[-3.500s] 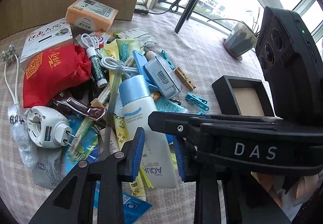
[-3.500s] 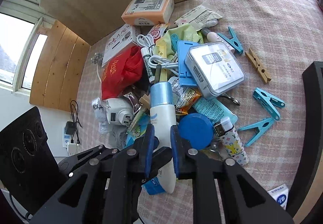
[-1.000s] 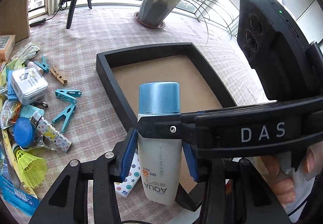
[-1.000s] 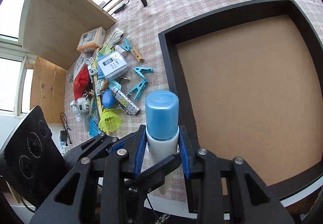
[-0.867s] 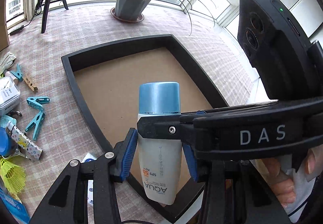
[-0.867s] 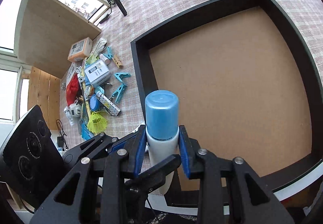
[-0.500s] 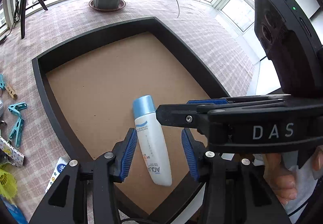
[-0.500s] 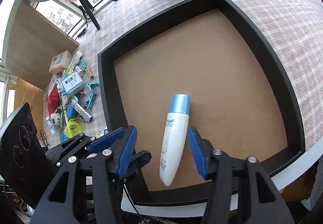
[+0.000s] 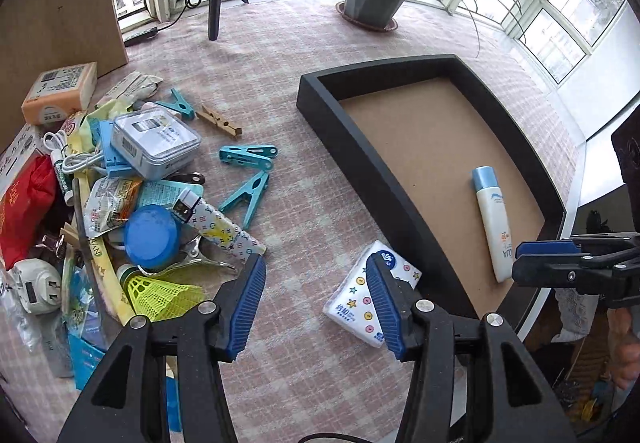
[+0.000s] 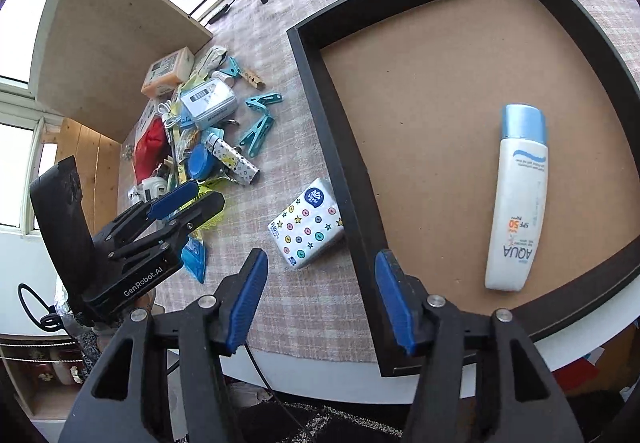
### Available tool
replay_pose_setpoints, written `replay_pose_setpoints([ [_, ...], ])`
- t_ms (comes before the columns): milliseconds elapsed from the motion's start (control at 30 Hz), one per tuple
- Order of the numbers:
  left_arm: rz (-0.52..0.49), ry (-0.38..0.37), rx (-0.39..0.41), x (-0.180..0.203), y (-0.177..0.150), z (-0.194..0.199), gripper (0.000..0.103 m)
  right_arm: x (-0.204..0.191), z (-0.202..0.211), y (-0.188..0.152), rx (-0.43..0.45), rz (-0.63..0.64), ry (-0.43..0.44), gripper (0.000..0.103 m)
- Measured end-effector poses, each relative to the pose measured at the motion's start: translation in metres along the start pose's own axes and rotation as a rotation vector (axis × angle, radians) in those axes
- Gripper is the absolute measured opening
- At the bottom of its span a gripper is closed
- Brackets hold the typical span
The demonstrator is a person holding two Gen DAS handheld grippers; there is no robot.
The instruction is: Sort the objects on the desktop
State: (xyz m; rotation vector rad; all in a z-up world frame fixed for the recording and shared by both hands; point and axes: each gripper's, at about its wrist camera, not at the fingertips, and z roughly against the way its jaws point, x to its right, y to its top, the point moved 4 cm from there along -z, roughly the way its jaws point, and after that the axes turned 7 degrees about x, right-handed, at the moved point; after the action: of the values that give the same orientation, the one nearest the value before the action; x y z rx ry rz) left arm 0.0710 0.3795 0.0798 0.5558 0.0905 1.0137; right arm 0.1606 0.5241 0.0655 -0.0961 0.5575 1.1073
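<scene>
— Where are you in the sort?
— Both my claws, left claw (image 9: 316,301) and right claw (image 10: 320,297), gape wide and carry nothing. The tissue pack (image 9: 372,303) lies nearest, touching the tray (image 9: 360,155); the sunscreen bottle (image 10: 516,199) lies inside.
— Next?
— Probably grab the pack, then tackle the pile (image 9: 132,183) farther across the table (image 9: 304,211).

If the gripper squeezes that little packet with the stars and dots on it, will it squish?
Probably yes: the tissue packet looks like soft film wrap with rounded corners. It likely weighs little. Lying flat on the tablecloth, it shouldn't roll.
</scene>
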Motion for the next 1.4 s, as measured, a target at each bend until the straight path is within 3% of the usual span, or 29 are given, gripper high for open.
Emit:
replay_pose_setpoints([
  [267,-0.052,0.107,-0.035,-0.073,-0.03,0.014,0.05,-0.019,-0.05,-0.02,-0.019,-0.156,-0.081,0.06],
  [600,-0.255,0.111,-0.063,-0.07,-0.043,-0.009,0.05,-0.017,-0.079,-0.017,0.058,-0.346,-0.23,0.06],
  [833,-0.312,0.14,-0.079,-0.07,-0.043,-0.024,0.048,-0.011,-0.087,-0.007,0.089,-0.424,-0.304,0.06],
  [1033,-0.3,0.139,-0.081,-0.079,-0.037,-0.029,0.037,-0.013,-0.102,0.001,0.052,-0.356,-0.374,0.06],
  [1233,-0.268,0.118,-0.054,-0.092,-0.03,-0.021,0.026,-0.027,-0.108,0.005,0.01,-0.197,-0.345,0.057],
  [1400,-0.219,0.139,-0.03,-0.109,-0.025,-0.015,0.007,-0.032,-0.107,0.007,-0.026,-0.12,-0.306,0.052],
])
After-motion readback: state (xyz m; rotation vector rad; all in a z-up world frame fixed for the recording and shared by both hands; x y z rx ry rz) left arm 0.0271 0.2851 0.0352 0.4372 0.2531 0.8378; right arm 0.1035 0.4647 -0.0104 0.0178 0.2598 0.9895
